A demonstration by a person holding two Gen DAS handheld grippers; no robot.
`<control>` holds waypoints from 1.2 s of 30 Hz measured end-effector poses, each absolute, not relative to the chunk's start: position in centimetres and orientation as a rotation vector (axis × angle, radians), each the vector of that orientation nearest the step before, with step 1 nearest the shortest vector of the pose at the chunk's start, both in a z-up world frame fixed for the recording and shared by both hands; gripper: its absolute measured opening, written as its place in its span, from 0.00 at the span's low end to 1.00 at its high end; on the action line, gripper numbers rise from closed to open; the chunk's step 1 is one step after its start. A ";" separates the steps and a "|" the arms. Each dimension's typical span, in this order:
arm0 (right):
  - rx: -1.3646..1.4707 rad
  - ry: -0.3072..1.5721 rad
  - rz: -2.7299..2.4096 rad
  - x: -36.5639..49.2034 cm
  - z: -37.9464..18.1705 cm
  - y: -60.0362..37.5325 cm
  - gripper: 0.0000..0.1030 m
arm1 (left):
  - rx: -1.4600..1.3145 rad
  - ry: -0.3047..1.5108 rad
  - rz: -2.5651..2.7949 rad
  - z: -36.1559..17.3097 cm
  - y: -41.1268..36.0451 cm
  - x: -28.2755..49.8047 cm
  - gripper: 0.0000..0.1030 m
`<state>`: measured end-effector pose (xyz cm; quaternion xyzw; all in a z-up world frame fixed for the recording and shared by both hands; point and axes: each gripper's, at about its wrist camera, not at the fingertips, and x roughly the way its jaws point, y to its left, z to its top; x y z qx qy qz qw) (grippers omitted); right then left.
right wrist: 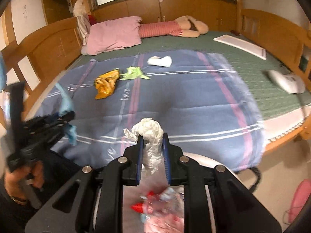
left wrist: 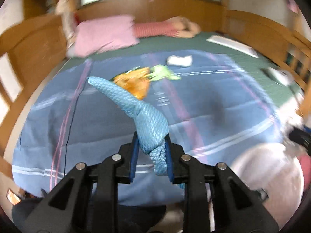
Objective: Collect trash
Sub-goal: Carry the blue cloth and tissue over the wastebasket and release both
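My left gripper [left wrist: 151, 151] is shut on a light blue textured wrapper [left wrist: 136, 108] and holds it above the blue blanket; it also shows at the left of the right wrist view [right wrist: 66, 116]. My right gripper [right wrist: 153, 145] is shut on a crumpled white tissue [right wrist: 149, 134], held over a white trash bin [right wrist: 161, 209] that has red and pink trash inside. On the blanket lie an orange snack bag [right wrist: 106, 86], a green wrapper [right wrist: 134, 72] and a white crumpled paper [right wrist: 160, 61].
The bed has a wooden frame [right wrist: 50, 44], a pink pillow [right wrist: 114, 35], a striped doll [right wrist: 173, 28], a white board [right wrist: 241, 45] and a white object [right wrist: 287, 82] at the right. A pink item [right wrist: 299, 200] lies on the floor.
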<state>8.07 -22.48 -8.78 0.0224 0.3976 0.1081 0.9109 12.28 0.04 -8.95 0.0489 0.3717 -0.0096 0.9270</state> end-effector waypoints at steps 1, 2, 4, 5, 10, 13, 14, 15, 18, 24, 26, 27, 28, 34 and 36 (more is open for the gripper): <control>0.039 0.823 0.200 7.4 -8.7 -23.4 0.19 | 0.123 0.744 -0.051 -8.4 -0.9 11.5 0.24; 0.039 0.824 0.188 6.9 -8.7 -24.0 0.19 | 0.142 0.726 -0.090 -7.7 -1.9 10.7 0.24; 0.050 0.828 0.170 5.7 -8.8 -25.3 0.19 | 0.164 0.699 -0.173 -6.5 -3.6 9.0 0.24; 0.058 0.830 0.161 5.0 -8.9 -26.0 0.19 | 0.171 0.691 -0.195 -6.2 -4.0 8.5 0.24; 0.078 0.882 0.137 3.5 -9.9 -27.9 0.19 | 0.208 0.667 -0.284 -4.9 -6.4 5.8 0.24; 0.095 0.960 0.154 3.4 -11.5 -28.3 0.21 | 0.221 0.663 -0.323 -4.7 -7.5 5.1 0.24; 0.098 0.984 0.161 3.4 -12.0 -28.4 0.28 | 0.228 0.664 -0.336 -4.7 -7.9 5.0 0.24; 0.099 0.995 0.159 3.4 -12.2 -28.5 0.42 | 0.232 0.663 -0.344 -4.8 -8.0 4.8 0.25; 0.142 0.930 0.121 2.9 -11.0 -29.4 0.74 | 0.240 0.677 -0.381 -5.3 -8.4 4.5 0.25; 0.356 0.808 0.114 2.3 -8.3 -32.7 0.77 | 0.280 0.721 -0.519 -7.1 -10.2 4.0 0.25; 0.396 0.784 0.092 2.1 -8.0 -33.6 0.78 | 0.336 0.747 -0.631 -8.0 -11.5 3.2 0.25; 0.413 0.783 0.087 2.2 -8.0 -33.9 0.78 | 0.382 0.759 -0.693 -8.8 -12.4 2.4 0.26; 0.428 0.786 0.085 2.3 -8.0 -34.2 0.78 | 0.423 0.762 -0.725 -9.5 -13.2 1.8 0.29; 0.450 0.804 0.070 2.6 -8.6 -34.5 0.78 | 0.600 0.739 -0.623 -12.1 -15.1 1.0 0.68; 0.450 0.806 0.069 2.7 -8.8 -34.5 0.78 | 0.535 0.748 -0.616 -11.5 -14.1 1.8 0.71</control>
